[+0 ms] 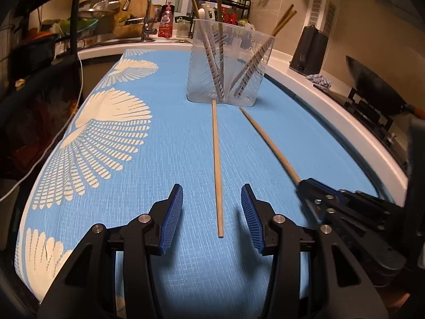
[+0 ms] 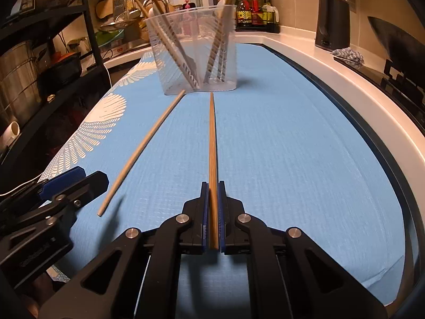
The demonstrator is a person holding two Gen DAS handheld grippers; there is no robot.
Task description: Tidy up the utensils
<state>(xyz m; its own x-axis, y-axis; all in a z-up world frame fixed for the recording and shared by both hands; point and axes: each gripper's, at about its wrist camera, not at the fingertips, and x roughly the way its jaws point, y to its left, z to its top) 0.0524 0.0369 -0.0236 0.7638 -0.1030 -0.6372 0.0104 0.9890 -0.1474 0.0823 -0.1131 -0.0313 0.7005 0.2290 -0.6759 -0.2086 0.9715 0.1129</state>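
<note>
1. Writing: red pouch (image 1: 166, 21) by the tap carries a label, too small to read.
2. Left gripper (image 1: 212, 202): tilted down over the blue surface (image 1: 172, 138), jaws released; pale chopstick (image 1: 217, 167) lies between them, untouched.
3. Right gripper (image 2: 213, 207): tilted down, jaws clenched on darker chopstick (image 2: 212, 138), which runs straight ahead.
4. Clear cup (image 2: 196, 53): beyond both sets of jaws, holding more chopsticks.

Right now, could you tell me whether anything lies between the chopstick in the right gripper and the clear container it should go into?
Nothing visible does. The right gripper is shut on the chopstick, whose tip points at the clear container over bare blue cloth. The other loose chopstick lies off to the side, between the left gripper's open jaws.
</note>
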